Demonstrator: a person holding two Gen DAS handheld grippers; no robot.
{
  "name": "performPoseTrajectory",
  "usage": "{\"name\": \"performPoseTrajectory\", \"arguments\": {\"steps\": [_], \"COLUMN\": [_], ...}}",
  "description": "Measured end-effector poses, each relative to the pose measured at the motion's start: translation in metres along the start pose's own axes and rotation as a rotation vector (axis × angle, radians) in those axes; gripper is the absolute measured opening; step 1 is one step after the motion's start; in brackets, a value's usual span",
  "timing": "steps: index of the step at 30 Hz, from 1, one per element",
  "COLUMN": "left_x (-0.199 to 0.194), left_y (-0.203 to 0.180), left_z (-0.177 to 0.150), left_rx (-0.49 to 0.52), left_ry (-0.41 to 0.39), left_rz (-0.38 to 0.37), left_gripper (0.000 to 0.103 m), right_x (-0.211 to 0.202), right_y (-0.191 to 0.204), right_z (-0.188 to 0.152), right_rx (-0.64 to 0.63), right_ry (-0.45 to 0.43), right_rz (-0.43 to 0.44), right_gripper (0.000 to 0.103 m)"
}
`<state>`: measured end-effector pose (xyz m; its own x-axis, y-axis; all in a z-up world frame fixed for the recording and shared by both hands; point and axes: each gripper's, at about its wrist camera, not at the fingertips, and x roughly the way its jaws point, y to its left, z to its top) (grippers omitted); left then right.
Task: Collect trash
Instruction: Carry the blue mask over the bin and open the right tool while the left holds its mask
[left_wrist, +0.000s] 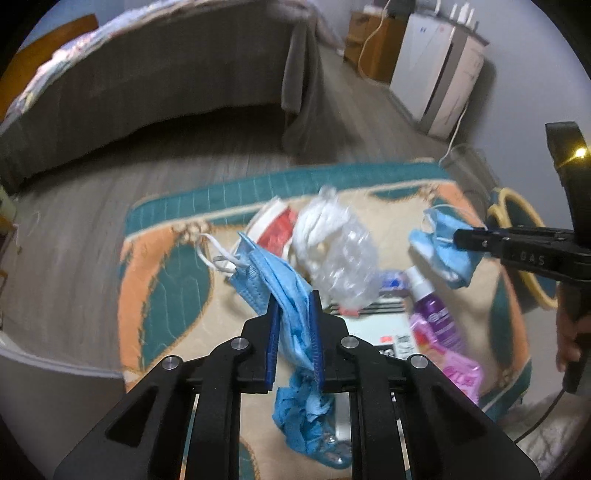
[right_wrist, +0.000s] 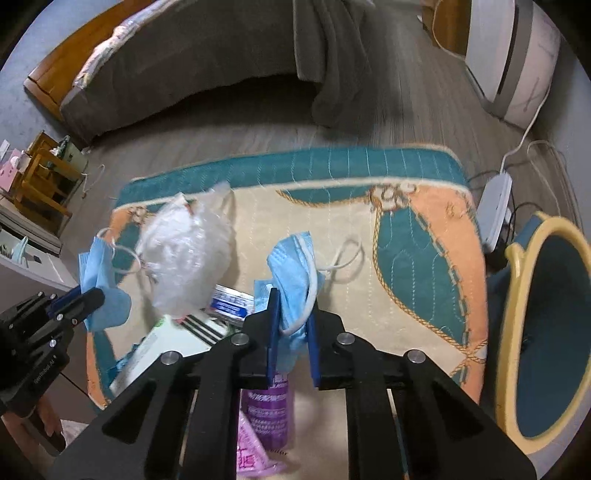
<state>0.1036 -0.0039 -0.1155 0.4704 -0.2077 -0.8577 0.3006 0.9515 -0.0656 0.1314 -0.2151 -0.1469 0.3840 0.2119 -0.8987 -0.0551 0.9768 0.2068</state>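
Bedroom floor: grey wood planks with a teal, orange and cream quilted rug (right_wrist: 406, 258) spread before a grey-draped bed (right_wrist: 192, 74); I am working over the rug.
Left gripper (left_wrist: 293, 314): nearly closed, its blue pads pinching a blue face mask (left_wrist: 273, 273) that drapes through the jaws, ear loop trailing to the left, clear of the rug as far as I can judge.
Right gripper (right_wrist: 291, 314): likewise nearly closed, clamped on a second blue face mask (right_wrist: 291, 258), its white ear loop hanging out to the right.
Trash left on the rug: a crumpled clear plastic bag (left_wrist: 340, 247), a red-and-white wrapper (left_wrist: 275, 227) behind it, a purple spray bottle (left_wrist: 434, 314), a pink packet (left_wrist: 461, 373), a white box with black stripes (right_wrist: 181, 332) and a wad of crumpled blue material (left_wrist: 303, 417) below my left jaws.
Bin: a teal basket with a yellow rim (right_wrist: 517, 332) stands just off the rug's right edge, nearest my right hand.
Step in hand: both masks are gripped, one per gripper; I judge this the carry stage, with nothing dropped in yet.
Next move: swing the right gripper over the basket mouth and open it there, then bring the left across the pile; I must keep the dangling loops from snagging the bottle or bag.
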Motion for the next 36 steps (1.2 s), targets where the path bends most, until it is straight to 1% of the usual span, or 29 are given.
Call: {"name": "performPoseTrajectory", "arguments": {"steps": [3,7,11,17,22,27,31,36], "left_x": [-0.016,-0.034,-0.045,-0.057,-0.065,-0.081,-0.096,-0.105], "left_y": [-0.003,-0.013,-0.022,-0.034,-0.049,-0.062,-0.074,-0.081], "left_z": [0.001,0.001,-0.001,-0.006,-0.006,-0.001,0.005,0.013], "left_rx": [0.003,0.037,0.067,0.109,0.148,0.163,0.194,0.185], "left_ry": [-0.043,-0.091,-0.109,-0.124,-0.145,-0.186,-0.221,-0.246], "left_rz": [-0.009,-0.013,-0.014,-0.013,-0.032,-0.044,-0.039,-0.064], "left_gripper": [0.016,0.016,0.016,0.016,0.016,0.016,0.016,0.016], "right_x": [-0.024,-0.055,-0.073,-0.087,-0.096,-0.109,-0.124,-0.138], "right_y": [0.006,0.010,0.008,0.001,0.000,-0.001,-0.005,-0.017], "right_z": [0.000,0.000,-0.007,-0.021,-0.027,-0.027,-0.023,-0.018], "right_rx": [-0.024,-0.025,-0.007,-0.003,-0.006,-0.024,-0.028,-0.007], "right_ry": [-0.047,-0.105,-0.122,-0.127,-0.134,-0.164,-0.212,-0.255], "right_rz": [-0.008,0.021,0.038,0.019,0.008,-0.008,-0.022,-0.021], "right_gripper": [0.013,0.013,0.013,0.013,0.013,0.013,0.013,0.013]}}
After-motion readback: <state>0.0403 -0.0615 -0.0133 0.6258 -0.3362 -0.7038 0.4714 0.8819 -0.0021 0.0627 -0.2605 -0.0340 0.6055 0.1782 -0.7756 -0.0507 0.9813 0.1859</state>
